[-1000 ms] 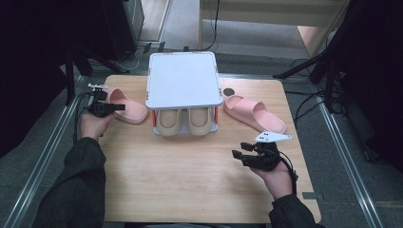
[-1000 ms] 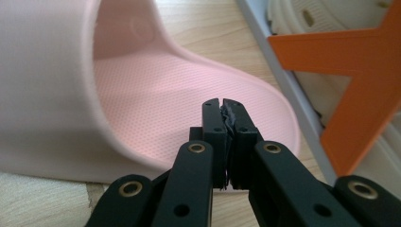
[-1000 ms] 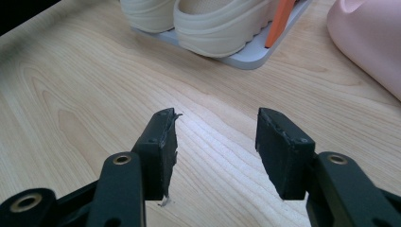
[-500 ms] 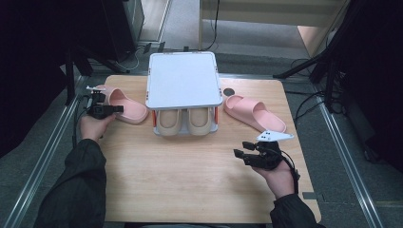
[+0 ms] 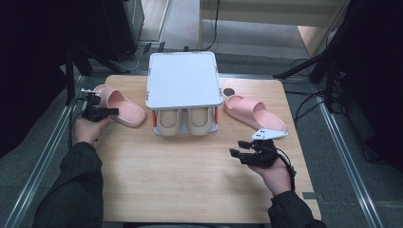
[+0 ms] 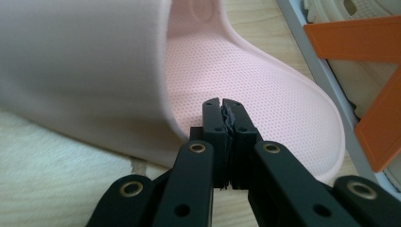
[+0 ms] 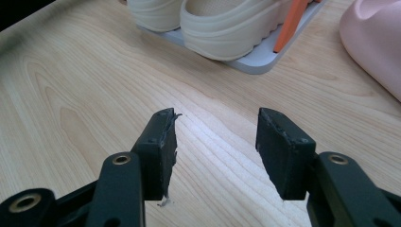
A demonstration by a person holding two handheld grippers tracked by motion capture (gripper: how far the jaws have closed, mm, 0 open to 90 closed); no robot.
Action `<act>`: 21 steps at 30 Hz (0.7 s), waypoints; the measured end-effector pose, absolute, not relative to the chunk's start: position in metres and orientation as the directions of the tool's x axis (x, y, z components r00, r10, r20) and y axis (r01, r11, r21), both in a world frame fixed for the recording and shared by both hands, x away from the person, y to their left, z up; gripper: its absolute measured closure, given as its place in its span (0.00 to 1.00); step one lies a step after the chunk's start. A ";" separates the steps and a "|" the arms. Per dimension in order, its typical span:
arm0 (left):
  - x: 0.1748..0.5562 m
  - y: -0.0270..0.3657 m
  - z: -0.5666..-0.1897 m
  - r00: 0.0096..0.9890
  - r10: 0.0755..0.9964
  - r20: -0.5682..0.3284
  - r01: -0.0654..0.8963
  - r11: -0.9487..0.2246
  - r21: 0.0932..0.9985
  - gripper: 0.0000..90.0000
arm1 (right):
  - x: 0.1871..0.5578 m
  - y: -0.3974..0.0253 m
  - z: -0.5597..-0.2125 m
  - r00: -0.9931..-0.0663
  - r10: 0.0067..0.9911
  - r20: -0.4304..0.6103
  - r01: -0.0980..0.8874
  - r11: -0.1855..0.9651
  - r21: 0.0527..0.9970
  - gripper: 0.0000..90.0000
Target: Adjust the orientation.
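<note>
My left gripper (image 5: 110, 112), jaws clenched together on nothing, sits at the pink slipper (image 5: 119, 105) at the frame's left, while my right gripper (image 5: 239, 148), released wide, hovers lower right.

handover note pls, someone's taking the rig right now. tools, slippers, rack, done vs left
Left tool: jaws shut, nothing visibly held, tips over the footbed of the left pink slipper.
Right tool: jaws open, empty, over bare table in front of the rack.
Rack: white top shelf bare; a beige pair sits on the lower shelf.
Right pink slipper lies on the table right of the rack, untouched.
Done: beige pair stowed.
Left, probably: grasp each pink slipper and set both on the rack, likely the top shelf. The left tool would need to open first.
</note>
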State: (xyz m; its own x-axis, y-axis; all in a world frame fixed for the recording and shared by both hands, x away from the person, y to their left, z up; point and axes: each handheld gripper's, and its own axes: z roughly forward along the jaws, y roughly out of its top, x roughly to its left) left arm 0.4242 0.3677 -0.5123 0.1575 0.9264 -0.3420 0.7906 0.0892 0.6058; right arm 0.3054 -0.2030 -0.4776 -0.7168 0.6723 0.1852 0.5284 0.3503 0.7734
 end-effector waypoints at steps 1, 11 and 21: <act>0.423 0.369 -0.512 0.156 0.927 -0.340 0.792 0.089 0.604 0.99 | 0.306 -0.202 -0.478 -0.721 0.668 0.185 0.525 0.352 0.775 0.54; 0.406 0.383 -0.512 0.134 0.935 -0.329 0.788 0.101 0.607 0.99 | 0.316 -0.190 -0.478 -0.746 0.642 0.177 0.511 0.380 0.771 0.54; 0.384 0.399 -0.512 0.095 0.945 -0.312 0.783 0.123 0.610 0.99 | 0.326 -0.173 -0.478 -0.780 0.601 0.177 0.492 0.412 0.767 0.54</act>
